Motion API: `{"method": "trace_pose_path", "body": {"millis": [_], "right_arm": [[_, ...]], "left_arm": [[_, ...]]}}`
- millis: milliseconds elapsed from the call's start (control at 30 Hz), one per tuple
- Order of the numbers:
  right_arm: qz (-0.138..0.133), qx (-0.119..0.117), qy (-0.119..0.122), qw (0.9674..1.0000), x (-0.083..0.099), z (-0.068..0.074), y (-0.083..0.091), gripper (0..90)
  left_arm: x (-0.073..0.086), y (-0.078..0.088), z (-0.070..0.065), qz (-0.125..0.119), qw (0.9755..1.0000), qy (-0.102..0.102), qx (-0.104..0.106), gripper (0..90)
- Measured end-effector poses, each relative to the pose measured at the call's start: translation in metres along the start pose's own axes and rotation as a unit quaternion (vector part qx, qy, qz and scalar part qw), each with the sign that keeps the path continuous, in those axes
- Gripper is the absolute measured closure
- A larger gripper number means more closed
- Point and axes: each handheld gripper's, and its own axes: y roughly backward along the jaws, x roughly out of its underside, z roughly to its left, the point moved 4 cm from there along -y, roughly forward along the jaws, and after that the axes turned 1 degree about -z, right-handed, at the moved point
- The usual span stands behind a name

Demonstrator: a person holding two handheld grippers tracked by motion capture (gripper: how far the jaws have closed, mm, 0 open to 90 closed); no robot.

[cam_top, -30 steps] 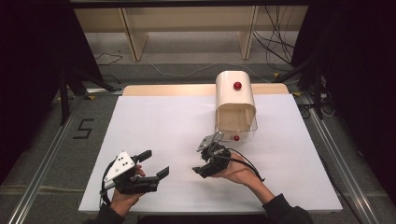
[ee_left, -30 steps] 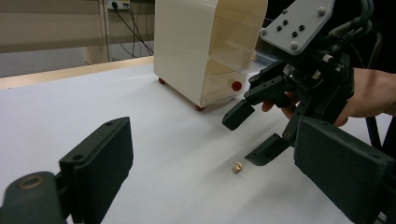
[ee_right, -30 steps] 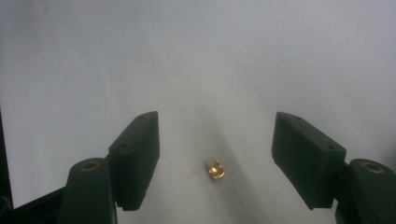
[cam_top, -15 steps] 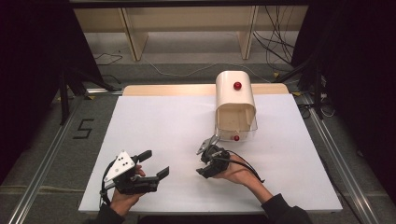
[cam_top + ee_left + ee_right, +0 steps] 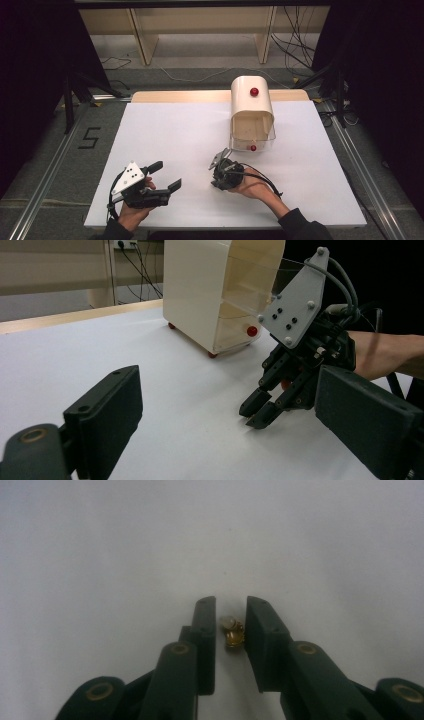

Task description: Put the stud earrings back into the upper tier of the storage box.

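Here the right tongs [image 5: 230, 615], narrowly parted, straddle a small brass fitting [image 5: 231, 631], axis unclear.

The tabletop [image 5: 165, 135] is a flat white sheet filling the centre of the high view; a strip of light wood shows along its upper edge. A cream cabinet [image 5: 251, 107] with a rounded top and a clear front stands on it, right of centre in the upper part of the frame. It carries one red knob on top and one low on the front, and in the left gripper view it rests on small red feet. In the right gripper view a small brass-coloured part [image 5: 232, 632] lies on the white surface.
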Motion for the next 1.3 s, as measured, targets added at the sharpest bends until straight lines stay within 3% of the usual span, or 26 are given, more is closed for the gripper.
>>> {"method": "trace_pose_path", "body": {"millis": [100, 367, 667, 1000, 1300], "right_arm": [[-0.002, -0.004, -0.014, 0.9999, 0.001, -0.002, 0.0, 80.8], [-0.01, -0.005, -0.014, 0.9998, -0.001, -0.002, 0.003, 81.3], [-0.059, -0.023, -0.014, 0.9979, -0.008, -0.002, 0.03, 81.3], [-0.102, -0.016, -0.009, 0.9946, -0.019, -0.001, 0.061, 81.2], [-0.123, -0.008, -0.013, 0.9923, -0.021, -0.006, 0.079, 81.2]], "left_arm": [[0.0, 0.0, 0.0, 0.0, 1.0, -0.001, -0.002, 11.5], [-0.001, 0.0, 0.0, -0.002, 1.0, 0.0, -0.002, 11.6], [0.0, 0.0, 0.0, 0.0, 1.0, -0.001, -0.003, 11.6], [0.0, 0.0, 0.0, -0.001, 1.0, -0.001, -0.003, 11.6], [0.0, 0.0, 0.0, -0.001, 1.0, -0.001, -0.003, 11.6]]}}
